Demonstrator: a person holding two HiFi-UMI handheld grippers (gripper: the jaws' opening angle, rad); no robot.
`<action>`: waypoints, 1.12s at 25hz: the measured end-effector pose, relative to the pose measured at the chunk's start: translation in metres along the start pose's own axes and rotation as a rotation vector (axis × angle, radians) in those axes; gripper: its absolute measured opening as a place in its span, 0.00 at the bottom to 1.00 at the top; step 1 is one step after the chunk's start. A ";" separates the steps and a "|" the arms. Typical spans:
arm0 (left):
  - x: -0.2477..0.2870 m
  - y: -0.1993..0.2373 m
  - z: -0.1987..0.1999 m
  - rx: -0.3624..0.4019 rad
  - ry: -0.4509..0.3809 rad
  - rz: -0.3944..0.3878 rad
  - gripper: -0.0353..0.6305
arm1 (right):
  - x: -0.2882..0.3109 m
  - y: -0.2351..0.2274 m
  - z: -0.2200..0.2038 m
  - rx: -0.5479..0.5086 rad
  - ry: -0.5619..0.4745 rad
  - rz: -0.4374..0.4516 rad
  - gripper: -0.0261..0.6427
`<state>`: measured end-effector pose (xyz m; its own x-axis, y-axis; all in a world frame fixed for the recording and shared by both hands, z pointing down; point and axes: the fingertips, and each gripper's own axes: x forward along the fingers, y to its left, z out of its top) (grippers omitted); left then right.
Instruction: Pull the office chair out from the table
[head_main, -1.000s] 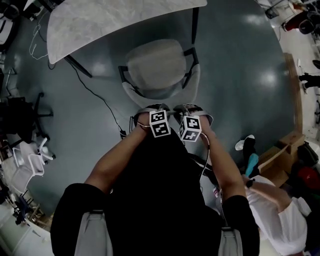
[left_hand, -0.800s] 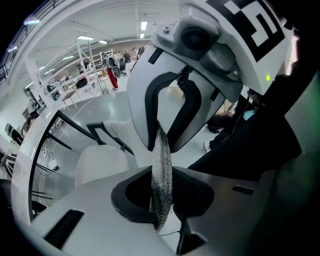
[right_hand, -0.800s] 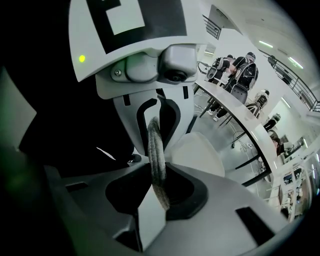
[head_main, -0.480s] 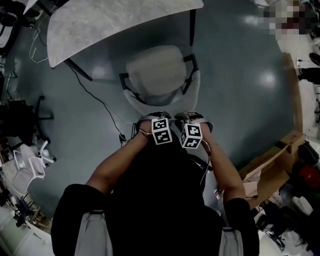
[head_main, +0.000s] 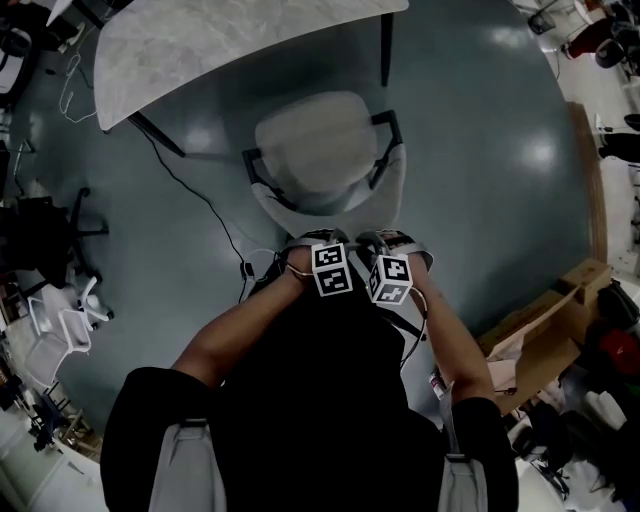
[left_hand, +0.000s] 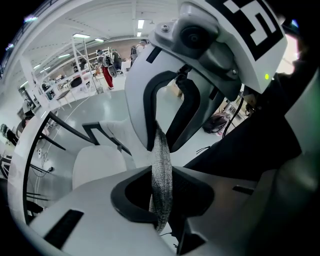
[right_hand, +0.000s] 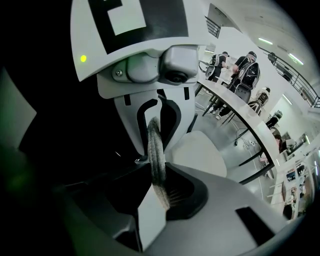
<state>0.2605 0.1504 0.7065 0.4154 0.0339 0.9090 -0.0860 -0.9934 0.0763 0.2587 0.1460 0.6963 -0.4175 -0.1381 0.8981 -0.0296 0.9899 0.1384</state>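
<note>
Since a second ago the office chair (head_main: 318, 150) has rolled a little away from the table (head_main: 220, 45), and both hands have come back with it. Its seat now stands on the floor near the table's front edge, no more under it. The left gripper (left_hand: 161, 150) and the right gripper (right_hand: 155, 127) are each clamped on the thin mesh top edge of the backrest (left_hand: 161, 190).

This edge is narrow and soft, so I think it could slip from the jaws if the pull is sudden. An uneven pull could turn the chair. The cable (head_main: 215, 215) on the floor could catch a wheel.

One cardboard box (head_main: 545, 330) lies at the floor's right edge; its contents I cannot tell.
</note>
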 end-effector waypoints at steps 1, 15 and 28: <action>0.001 -0.002 0.001 0.000 0.001 -0.001 0.19 | 0.000 0.002 -0.001 0.002 -0.001 0.000 0.17; 0.004 -0.005 -0.002 -0.017 -0.017 -0.015 0.21 | 0.004 0.006 -0.002 -0.021 -0.001 -0.010 0.18; -0.030 0.004 0.004 -0.015 -0.087 -0.012 0.30 | -0.015 -0.003 0.014 0.054 -0.045 0.063 0.20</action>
<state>0.2513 0.1446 0.6775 0.4937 0.0355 0.8689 -0.0937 -0.9912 0.0937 0.2527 0.1455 0.6766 -0.4602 -0.0753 0.8846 -0.0508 0.9970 0.0584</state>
